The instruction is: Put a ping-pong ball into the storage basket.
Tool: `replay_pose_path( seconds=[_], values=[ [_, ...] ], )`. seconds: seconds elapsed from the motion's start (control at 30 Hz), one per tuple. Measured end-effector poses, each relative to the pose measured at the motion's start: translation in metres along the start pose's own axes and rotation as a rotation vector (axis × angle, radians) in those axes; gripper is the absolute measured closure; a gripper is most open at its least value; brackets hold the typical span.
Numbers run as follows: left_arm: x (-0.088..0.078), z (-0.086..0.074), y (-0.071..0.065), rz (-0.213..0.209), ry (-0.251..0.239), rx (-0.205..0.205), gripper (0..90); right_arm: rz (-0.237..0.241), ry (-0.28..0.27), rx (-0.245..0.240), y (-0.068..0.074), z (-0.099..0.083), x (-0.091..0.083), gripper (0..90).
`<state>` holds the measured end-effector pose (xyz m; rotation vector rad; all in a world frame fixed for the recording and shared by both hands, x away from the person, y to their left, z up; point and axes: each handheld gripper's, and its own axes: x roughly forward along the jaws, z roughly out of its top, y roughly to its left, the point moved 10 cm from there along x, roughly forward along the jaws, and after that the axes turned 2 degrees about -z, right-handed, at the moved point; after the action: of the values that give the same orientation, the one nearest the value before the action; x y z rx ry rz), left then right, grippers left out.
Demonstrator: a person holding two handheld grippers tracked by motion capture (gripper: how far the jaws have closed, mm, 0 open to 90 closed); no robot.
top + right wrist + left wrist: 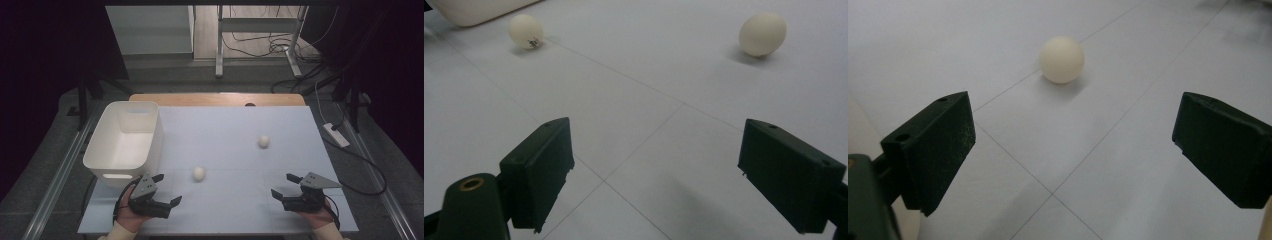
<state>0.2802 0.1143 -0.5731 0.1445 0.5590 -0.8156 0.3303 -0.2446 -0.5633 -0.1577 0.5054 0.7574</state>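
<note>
Two white eggs lie on the pale table. The near egg rests a short way ahead of my left gripper, whose jaws stand wide apart with nothing between them. The far egg lies right of centre, well beyond my right gripper. That gripper is open too, low near the front right edge, with bare table between its jaws.
A white plastic bin, with nothing inside that I can see, stands at the table's left edge, just behind my left gripper. A wooden board edges the far side. Cables and a power strip lie on the floor to the right.
</note>
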Motion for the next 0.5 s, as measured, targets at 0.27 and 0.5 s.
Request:
replay_pose_path(
  seconds=[0.27, 0.5],
  values=[
    [-0.0011, 0.0009, -0.0007, 0.0, -0.004, 0.001, 4.7, -0.002, 0.0, -0.002, 0.0006, 0.0001, -0.0002, 14.3],
    [-0.0005, 0.0003, -0.0009, 0.0, 0.0, 0.002, 4.6, -0.001, 0.001, -0.002, 0.0002, -0.0002, 0.0, 14.5]
  ],
)
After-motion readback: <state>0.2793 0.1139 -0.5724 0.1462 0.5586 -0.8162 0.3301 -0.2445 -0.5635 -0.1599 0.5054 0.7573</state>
